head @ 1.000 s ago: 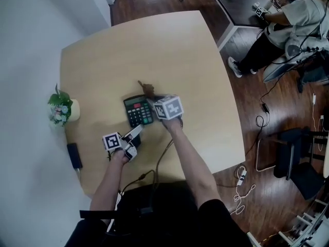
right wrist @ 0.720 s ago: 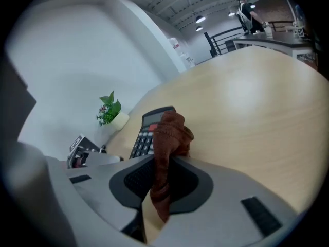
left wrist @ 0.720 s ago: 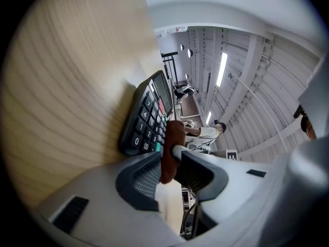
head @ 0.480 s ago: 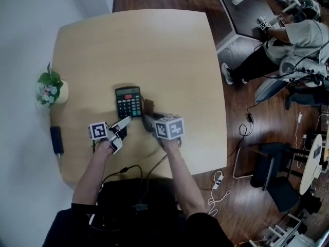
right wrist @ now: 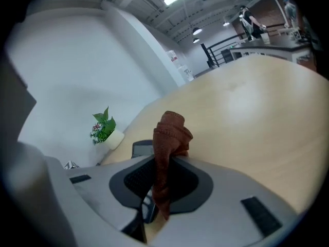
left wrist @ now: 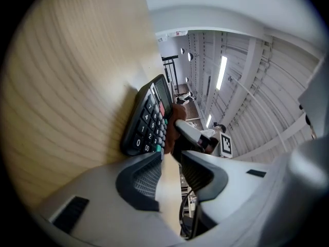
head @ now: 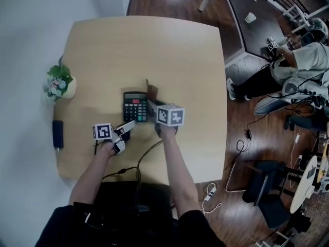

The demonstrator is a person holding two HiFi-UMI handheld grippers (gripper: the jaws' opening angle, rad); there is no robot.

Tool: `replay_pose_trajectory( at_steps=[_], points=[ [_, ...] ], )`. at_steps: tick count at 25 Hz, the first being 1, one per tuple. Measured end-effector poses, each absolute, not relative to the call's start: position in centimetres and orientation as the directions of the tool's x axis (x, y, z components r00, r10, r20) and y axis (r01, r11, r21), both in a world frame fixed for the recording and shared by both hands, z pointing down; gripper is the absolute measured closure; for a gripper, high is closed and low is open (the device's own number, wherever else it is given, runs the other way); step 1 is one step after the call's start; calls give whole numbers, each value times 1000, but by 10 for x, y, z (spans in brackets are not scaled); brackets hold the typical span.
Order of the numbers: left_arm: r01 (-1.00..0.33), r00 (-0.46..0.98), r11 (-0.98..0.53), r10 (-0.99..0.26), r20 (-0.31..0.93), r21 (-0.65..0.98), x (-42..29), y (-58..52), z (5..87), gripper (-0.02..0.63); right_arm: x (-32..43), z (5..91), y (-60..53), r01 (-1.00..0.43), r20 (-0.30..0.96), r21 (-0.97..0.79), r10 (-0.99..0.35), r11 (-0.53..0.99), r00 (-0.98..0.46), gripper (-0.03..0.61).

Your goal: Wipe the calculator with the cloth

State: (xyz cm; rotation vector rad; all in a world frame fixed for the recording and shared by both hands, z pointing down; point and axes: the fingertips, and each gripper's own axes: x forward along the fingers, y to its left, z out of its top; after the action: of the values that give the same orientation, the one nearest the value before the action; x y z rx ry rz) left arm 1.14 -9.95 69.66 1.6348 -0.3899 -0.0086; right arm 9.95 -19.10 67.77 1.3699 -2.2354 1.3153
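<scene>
Calculator (head: 135,106) lies flat on the table (head: 169,50), near its middle. Left gripper (head: 128,126) is at its 6 o'clock; the jaws stand slightly apart with only bare tabletop between them. One fingertip (left wrist: 154,161) sits right at the calculator's near corner; contact unclear. Right gripper (right wrist: 163,161) is at the calculator's 4 o'clock, clamped on the brown cloth (right wrist: 171,130). The cloth bunches out past the fingertips, along the calculator's 2 o'clock edge.
</scene>
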Motion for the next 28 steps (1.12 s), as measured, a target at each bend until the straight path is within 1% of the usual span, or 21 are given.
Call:
replay_pose_trajectory(
  at_steps=[2, 5, 8, 11, 13, 15, 17, 18, 20, 22, 24, 26, 28],
  points=[
    [-232, 942, -49, -260, 212, 971, 11, -101, 695, 494, 94, 682, -162, -776, 568, -618, -610, 129, -553, 511],
    [-261, 935, -65, -266, 235, 963, 7, -102, 698, 494, 82, 685, -114, -742, 562, -665, -602, 79, -567, 511],
    [-262, 927, -55, -292, 235, 964, 6, -104, 696, 494, 68, 689, -71, -696, 562, -717, -560, 38, -609, 511],
    [-229, 924, -39, -323, 205, 973, 12, -104, 690, 494, 79, 683, -61, -705, 579, -709, -545, 32, -607, 511],
    [-224, 922, -49, -334, 195, 973, 12, -106, 687, 494, 102, 667, -87, -771, 595, -631, -585, 86, -552, 511],
    [-229, 916, -57, -350, 195, 972, 10, -109, 687, 494, 126, 644, -135, -841, 595, -511, -632, 179, -496, 511],
    [-242, 905, -55, -372, 205, 969, 8, -110, 688, 494, 137, 625, -190, -868, 580, -406, -654, 284, -485, 511],
    [-236, 901, -51, -386, 199, 970, 8, -110, 686, 495, 134, 620, -215, -864, 580, -369, -642, 342, -502, 511],
    [-211, 890, -32, -420, 179, 977, 6, -111, 684, 495, 113, 623, -254, -825, 609, -308, -568, 474, -554, 511],
    [-174, 874, 12, -459, 160, 985, 1, -113, 685, 495, 87, 641, -270, -749, 668, -274, -440, 604, -600, 511],
    [-99, 862, 2, -499, 86, 995, -1, -116, 677, 497, 69, 664, -264, -669, 718, -304, -298, 678, -629, 511],
    [-37, 846, -28, -532, 17, 999, -5, -118, 669, 505, 61, 676, -254, -639, 711, -398, -219, 658, -668, 517],
    [-18, 825, -30, -565, -2, 999, -14, -118, 672, 505, 61, 677, -245, -641, 693, -473, -195, 604, -694, 518]
  ],
)
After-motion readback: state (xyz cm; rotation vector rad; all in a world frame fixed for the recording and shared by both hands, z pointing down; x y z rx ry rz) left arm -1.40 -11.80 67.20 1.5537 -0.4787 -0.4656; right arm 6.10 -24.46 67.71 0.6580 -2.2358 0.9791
